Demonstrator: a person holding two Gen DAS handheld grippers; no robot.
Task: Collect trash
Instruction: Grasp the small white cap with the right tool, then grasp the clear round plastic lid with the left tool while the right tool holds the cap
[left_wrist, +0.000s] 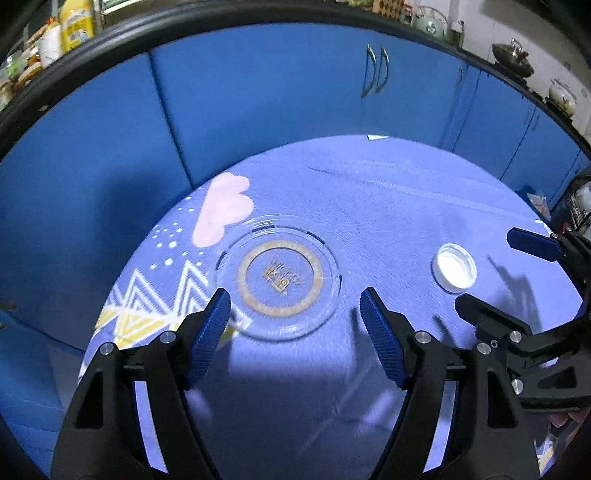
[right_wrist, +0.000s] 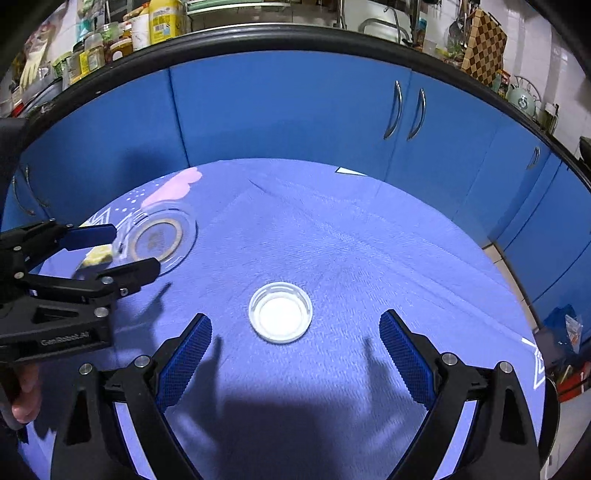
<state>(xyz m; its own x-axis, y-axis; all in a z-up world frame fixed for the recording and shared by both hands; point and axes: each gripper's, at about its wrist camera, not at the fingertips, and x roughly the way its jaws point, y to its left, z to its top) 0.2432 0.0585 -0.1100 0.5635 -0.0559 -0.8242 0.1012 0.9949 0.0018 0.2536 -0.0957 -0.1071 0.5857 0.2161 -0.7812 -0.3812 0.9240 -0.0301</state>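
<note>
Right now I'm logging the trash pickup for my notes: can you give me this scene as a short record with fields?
surface: round table with a blue patterned cloth
trash 1: clear plastic lid with a gold ring, lying flat
trash 2: small white cap, open side up
left gripper: open, above the near edge of the clear lid, holding nothing
right gripper: open, just short of the white cap, holding nothing
background: blue cabinets
</note>
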